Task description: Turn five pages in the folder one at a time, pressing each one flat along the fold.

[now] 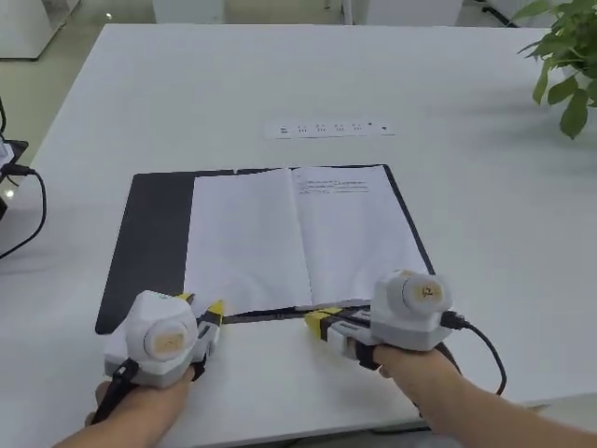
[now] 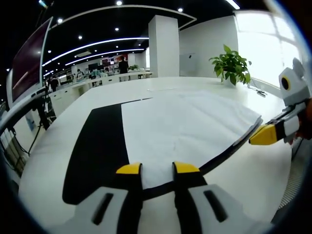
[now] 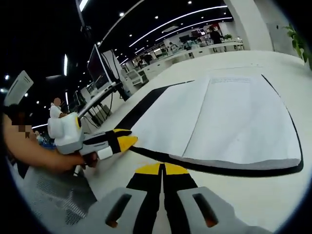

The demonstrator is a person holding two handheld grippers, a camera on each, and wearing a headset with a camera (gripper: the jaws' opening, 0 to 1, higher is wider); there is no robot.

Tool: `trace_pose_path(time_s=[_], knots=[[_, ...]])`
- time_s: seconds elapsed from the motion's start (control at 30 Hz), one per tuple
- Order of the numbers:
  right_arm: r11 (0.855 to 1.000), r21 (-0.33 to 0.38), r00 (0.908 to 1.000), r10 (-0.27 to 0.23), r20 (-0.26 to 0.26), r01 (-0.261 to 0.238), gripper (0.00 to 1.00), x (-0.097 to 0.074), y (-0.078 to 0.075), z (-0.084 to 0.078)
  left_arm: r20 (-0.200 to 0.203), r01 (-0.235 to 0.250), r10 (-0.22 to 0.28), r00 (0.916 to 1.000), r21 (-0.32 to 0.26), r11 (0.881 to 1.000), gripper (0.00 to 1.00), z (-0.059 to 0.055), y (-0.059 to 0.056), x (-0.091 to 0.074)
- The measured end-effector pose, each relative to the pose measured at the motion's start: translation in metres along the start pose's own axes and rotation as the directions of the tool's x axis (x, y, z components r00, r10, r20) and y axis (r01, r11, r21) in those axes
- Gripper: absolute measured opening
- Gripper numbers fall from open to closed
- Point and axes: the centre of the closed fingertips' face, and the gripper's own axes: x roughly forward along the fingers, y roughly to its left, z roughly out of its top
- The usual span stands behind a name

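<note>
White-lit open-plan office: curved ceiling light strips (image 2: 97,46), a square white column (image 2: 163,46), rows of desks and monitors far back. Daylight comes from windows on one side.

Work surface: broad white matte table (image 1: 280,84), smooth and uncluttered around the work.

Flat black folder (image 1: 154,243) lies open near the table's front edge, spine running away from the person. Its left inner cover is bare black. White paper pages (image 1: 252,238) are spread across the fold, with the right-hand leaf carrying a few lines of print at the top; the text is too small to read.

Leafy green potted plant (image 1: 564,56) stands at the table's far right corner.

Left gripper (image 1: 201,304): yellow-tipped jaws apart, nothing between them, tips at the folder's near edge by the left page's corner.

Right gripper (image 1: 315,322): jaws pressed together, empty, pointing left just in front of the folder's near edge.

Flush white socket strip (image 1: 326,128) sits beyond the folder. Black cable (image 1: 37,210) trails off the left edge.
</note>
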Motion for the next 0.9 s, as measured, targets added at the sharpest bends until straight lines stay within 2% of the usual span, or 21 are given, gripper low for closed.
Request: trace_pose_path(time_s=[0.13,0.2,0.27,0.33,0.37,0.43,0.5,0.6,0.7,0.9], knots=[[0.998,0.04,0.9978,0.039,0.054,-0.041,0.0,-0.017,0.017,0.015,-0.014,-0.003,0.003,0.9999,-0.019,1.0,0.23,0.001,0.001,0.0],[0.997,0.067,0.9976,0.033,0.061,-0.037,0.0,-0.026,0.019,0.019,-0.025,-0.004,0.003,0.9997,-0.036,0.999,0.23,0.002,0.001,0.001],[0.995,0.097,0.9966,0.018,0.08,-0.026,0.0,-0.037,0.019,0.025,-0.05,0.016,-0.018,0.9986,-0.044,0.999,0.25,0.002,-0.001,0.001],[0.991,0.13,0.9936,0.012,0.112,-0.027,0.0,-0.051,0.021,0.033,-0.097,0.045,-0.05,0.994,-0.051,0.998,0.31,0.002,-0.007,0.001],[0.99,0.142,0.9934,-0.001,0.115,-0.015,0.0,-0.059,0.02,0.035,-0.133,0.056,-0.066,0.989,-0.079,0.995,0.33,0.002,-0.011,0.0],[0.991,0.132,0.9912,-0.013,0.131,-0.004,0.0,-0.07,0.018,0.04,-0.169,0.042,-0.062,0.9837,-0.117,0.992,0.44,0.004,-0.012,-0.002],[0.993,0.117,0.9869,-0.044,0.155,0.026,0.0,-0.082,0.013,0.048,-0.131,0.053,-0.068,0.9891,-0.114,0.992,0.45,0.018,-0.013,-0.007],[0.993,0.108,0.9796,-0.075,0.186,0.056,0.0,-0.098,0.006,0.058,-0.099,0.063,-0.075,0.9922,-0.12,0.991,0.43,0.031,-0.018,-0.014],[0.993,0.073,0.9732,-0.11,0.202,0.097,0.0,-0.109,-0.003,0.064,-0.086,0.073,-0.084,0.9928,-0.129,0.989,0.45,0.041,-0.024,-0.024],[0.992,0.03,0.9651,-0.128,0.229,0.124,0.0,-0.122,-0.013,0.076,-0.053,0.084,-0.092,0.9944,-0.137,0.987,0.43,0.061,-0.035,-0.047]])
